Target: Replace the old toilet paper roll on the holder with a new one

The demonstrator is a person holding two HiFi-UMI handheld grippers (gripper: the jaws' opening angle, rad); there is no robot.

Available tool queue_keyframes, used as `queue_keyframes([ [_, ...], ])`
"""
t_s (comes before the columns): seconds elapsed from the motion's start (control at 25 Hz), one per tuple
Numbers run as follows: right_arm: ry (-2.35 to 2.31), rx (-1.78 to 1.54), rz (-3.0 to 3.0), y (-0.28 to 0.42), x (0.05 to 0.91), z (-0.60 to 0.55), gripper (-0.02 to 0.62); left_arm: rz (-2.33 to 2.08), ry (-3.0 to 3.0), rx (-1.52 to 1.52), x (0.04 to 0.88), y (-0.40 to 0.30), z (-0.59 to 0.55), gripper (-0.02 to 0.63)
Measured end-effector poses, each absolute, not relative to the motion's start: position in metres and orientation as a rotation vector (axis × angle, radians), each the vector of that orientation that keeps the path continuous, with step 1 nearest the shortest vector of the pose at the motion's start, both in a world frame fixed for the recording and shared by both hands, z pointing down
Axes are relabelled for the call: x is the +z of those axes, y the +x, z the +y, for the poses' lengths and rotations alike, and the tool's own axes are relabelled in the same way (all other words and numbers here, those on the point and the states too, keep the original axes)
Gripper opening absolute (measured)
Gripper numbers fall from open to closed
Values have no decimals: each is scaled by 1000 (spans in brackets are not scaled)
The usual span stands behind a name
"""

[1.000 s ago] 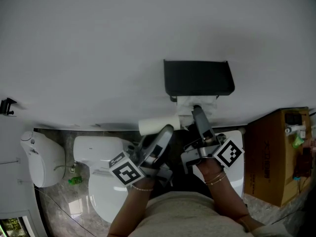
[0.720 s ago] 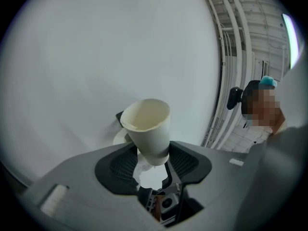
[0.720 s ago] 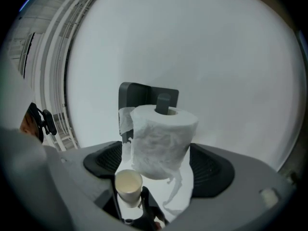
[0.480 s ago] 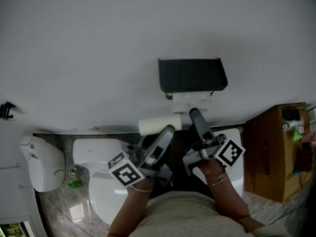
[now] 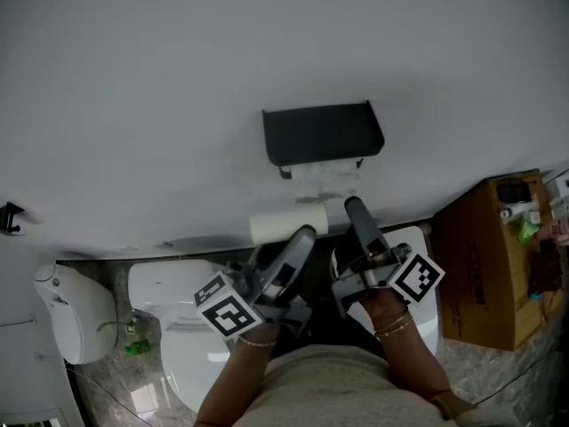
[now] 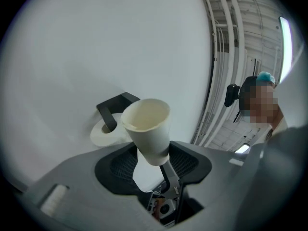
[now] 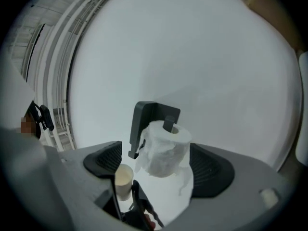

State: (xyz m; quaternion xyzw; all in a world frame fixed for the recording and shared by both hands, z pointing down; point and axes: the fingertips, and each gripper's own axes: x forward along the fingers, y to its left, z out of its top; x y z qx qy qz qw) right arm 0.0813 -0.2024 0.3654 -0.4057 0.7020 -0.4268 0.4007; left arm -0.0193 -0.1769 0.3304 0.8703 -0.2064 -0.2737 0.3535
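A black holder (image 5: 322, 136) is fixed to the white wall, with a ragged white toilet roll (image 5: 324, 181) hanging under it. My left gripper (image 5: 298, 236) is shut on a pale cardboard tube (image 5: 287, 223) that lies crosswise just below the holder. In the left gripper view the tube (image 6: 147, 129) stands up between the dark pads, with the holder (image 6: 115, 106) beyond it. My right gripper (image 5: 356, 208) points up at the roll from below right. In its own view the roll (image 7: 163, 148) sits ahead between the wide-apart pads and the right gripper (image 7: 156, 166) is open.
A white toilet (image 5: 182, 327) stands below left, with a white bin (image 5: 67, 305) further left. A cardboard box (image 5: 489, 265) stands at the right against the wall. A person (image 6: 262, 105) and wall pipes (image 6: 224, 57) show in the left gripper view.
The holder and roll have slid left in the head view. Both grippers have edged up towards the wall, and the left one keeps the tube.
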Motion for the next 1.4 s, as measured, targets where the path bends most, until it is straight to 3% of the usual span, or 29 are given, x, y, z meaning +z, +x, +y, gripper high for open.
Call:
queue_keyframes([
  [0.4, -967, -880, 1933, 85, 312, -181, 434, -488, 2303, -707, 314, -4, -169, 210],
  [0.72, -911, -782, 2032, 81, 288, -171, 398, -496, 2318, -728, 305, -3, -168, 210],
  [0.84, -882, -741, 2065, 78, 279, -170, 358, -506, 2327, -742, 301, -5, -171, 210],
  [1.08, -865, -667, 2103, 73, 264, -170, 196, -522, 2339, -772, 296, -13, -178, 210],
  [1.4, -843, -578, 2183, 64, 252, -170, 41, -522, 2349, -788, 292, -17, -188, 210],
])
